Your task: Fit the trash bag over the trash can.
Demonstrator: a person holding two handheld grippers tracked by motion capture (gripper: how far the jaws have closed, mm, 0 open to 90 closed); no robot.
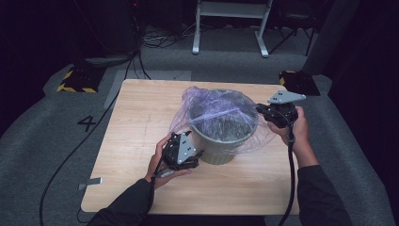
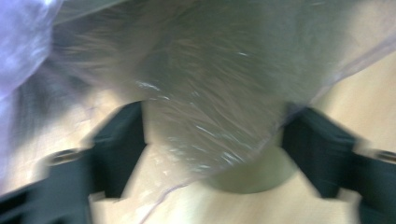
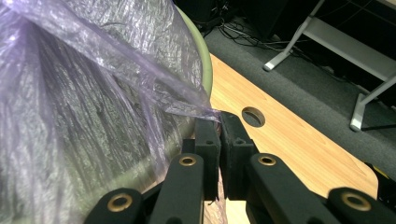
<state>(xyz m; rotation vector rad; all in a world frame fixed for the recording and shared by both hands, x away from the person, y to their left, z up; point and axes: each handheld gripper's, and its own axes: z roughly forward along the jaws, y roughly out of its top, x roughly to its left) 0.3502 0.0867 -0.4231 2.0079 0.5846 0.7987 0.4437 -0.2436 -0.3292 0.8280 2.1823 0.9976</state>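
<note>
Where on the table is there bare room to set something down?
The table is bare left of the bin, and along the near edge between the forearms. It is crowded around the bin: the bag spills out, the left claw and right claw flank it.

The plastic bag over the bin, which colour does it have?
The plastic bag is see-through pale purple, clearest in the right gripper view.

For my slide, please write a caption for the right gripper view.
Right hand-held gripper pinches the purple plastic bag beside the green bin.
</note>
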